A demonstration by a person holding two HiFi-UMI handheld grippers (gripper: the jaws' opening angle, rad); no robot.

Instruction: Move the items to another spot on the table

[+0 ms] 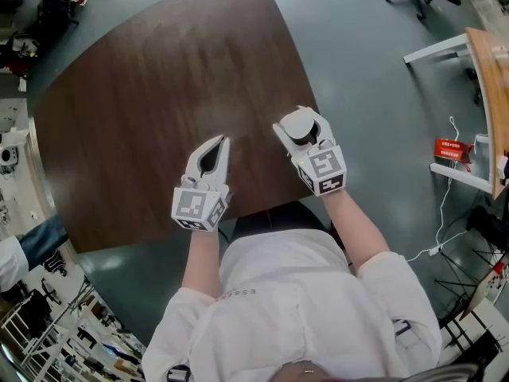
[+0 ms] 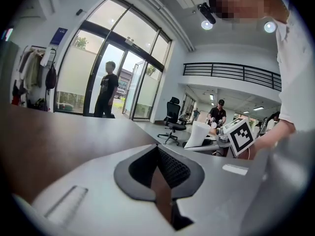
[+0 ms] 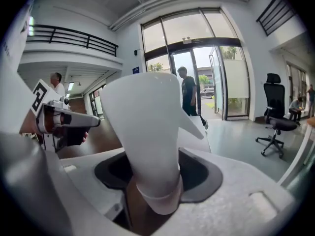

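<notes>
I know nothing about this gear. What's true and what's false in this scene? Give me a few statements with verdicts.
1. A white cup stands between the right gripper's jaws. True.
2. The left gripper carries a cup too. False: its jaws are together with nothing between them.
3. Both grippers are over a dark brown table. True.
4. The person holding the grippers wears a black top. False: the top is white.
</notes>
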